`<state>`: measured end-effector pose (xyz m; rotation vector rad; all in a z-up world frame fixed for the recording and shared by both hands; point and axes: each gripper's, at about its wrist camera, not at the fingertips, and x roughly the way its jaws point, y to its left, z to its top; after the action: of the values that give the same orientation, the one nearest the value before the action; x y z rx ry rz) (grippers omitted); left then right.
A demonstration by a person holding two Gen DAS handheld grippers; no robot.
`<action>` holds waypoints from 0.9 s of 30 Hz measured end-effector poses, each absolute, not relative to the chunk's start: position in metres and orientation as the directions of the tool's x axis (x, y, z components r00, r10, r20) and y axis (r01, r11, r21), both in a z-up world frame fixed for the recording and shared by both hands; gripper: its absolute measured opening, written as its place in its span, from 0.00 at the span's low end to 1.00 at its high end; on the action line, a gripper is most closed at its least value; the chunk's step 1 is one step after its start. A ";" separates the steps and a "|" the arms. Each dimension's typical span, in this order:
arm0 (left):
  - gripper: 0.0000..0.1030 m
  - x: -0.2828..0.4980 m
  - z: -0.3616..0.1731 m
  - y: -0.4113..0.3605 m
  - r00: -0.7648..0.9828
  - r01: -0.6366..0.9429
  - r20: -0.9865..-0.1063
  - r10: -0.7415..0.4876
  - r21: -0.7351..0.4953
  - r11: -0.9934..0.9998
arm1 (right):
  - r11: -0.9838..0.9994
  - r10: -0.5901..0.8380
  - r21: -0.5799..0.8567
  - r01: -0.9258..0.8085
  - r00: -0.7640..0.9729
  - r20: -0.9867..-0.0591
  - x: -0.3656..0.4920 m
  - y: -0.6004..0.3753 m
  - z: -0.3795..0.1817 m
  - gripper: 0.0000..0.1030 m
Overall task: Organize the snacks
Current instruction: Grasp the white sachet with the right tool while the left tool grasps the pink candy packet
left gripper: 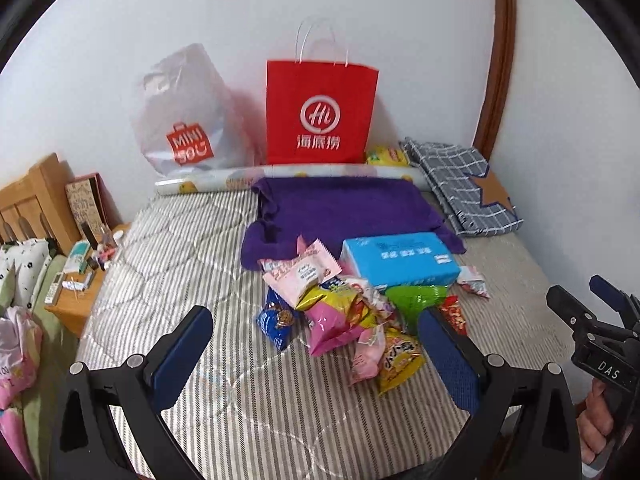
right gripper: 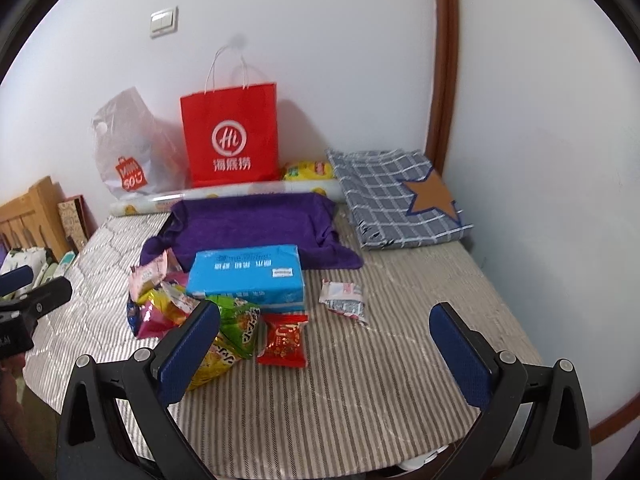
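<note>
A heap of snack packets (left gripper: 344, 316) lies on the striped mattress (left gripper: 180, 248), pink, yellow, blue and green ones mixed, just in front of a blue tissue pack (left gripper: 400, 258). In the right wrist view the same heap (right gripper: 168, 304) sits left of a red packet (right gripper: 283, 340) and a white-red packet (right gripper: 344, 296). A red paper bag (left gripper: 320, 112) stands against the wall. My left gripper (left gripper: 316, 344) hovers open over the near side of the heap. My right gripper (right gripper: 324, 340) is open above the red packet, holding nothing.
A clear plastic shopping bag (left gripper: 184, 120) leans left of the red bag. A purple towel (left gripper: 344, 208), a rolled mat (left gripper: 280, 176), a yellow bag (left gripper: 388, 156) and a folded checked cloth (left gripper: 460, 184) lie at the back. A cluttered wooden nightstand (left gripper: 76, 280) stands left.
</note>
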<state>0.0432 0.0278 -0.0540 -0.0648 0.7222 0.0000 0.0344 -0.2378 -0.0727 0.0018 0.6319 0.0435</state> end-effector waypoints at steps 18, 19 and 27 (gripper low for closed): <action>0.99 0.109 -0.117 0.076 0.654 -0.118 -0.756 -0.008 -0.113 0.987 | 0.995 0.065 0.095 0.008 0.673 -0.736 0.151 -0.281 -0.163 0.82; 0.99 0.111 -0.117 0.078 0.653 -0.124 -0.757 -0.004 -0.112 0.986 | 0.996 0.063 0.089 0.005 0.667 -0.742 0.159 -0.281 -0.167 0.81; 0.99 0.123 -0.119 0.091 0.639 -0.168 -0.768 0.032 -0.099 0.981 | 0.995 0.088 0.094 -0.022 0.614 -0.785 0.209 -0.282 -0.197 0.77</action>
<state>0.1234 0.0913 -0.1190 -0.1673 0.8707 0.1146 0.2095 -0.2817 -0.1975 0.0782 0.9081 0.0631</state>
